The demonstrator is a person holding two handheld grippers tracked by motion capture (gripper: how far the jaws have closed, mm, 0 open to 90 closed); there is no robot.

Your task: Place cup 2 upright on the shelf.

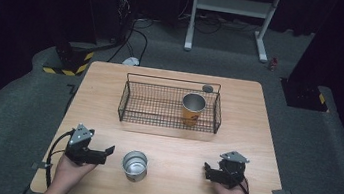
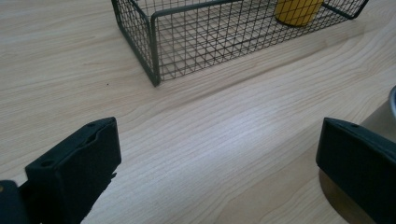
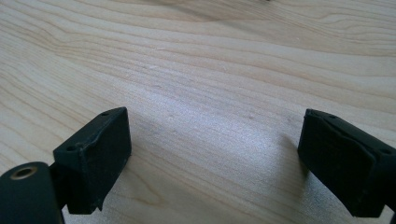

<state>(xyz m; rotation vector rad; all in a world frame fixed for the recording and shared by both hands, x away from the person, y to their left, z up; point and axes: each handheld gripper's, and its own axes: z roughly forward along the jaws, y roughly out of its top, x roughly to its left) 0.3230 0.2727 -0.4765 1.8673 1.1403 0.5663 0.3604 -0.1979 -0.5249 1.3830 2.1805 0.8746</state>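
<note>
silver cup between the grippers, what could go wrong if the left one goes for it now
The silver cup stands upright and free on the table, just right of the open left gripper. A jaw clipping its wall could tip or slide it. It also sits near the table's front edge, so a push toward the person might send it off. Carried to the wire basket, it could knock the orange cup already inside.

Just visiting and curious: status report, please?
Left gripper open, right gripper open, both empty. Steel cup upright on table between them, untouched. Path to wire basket clear.
</note>
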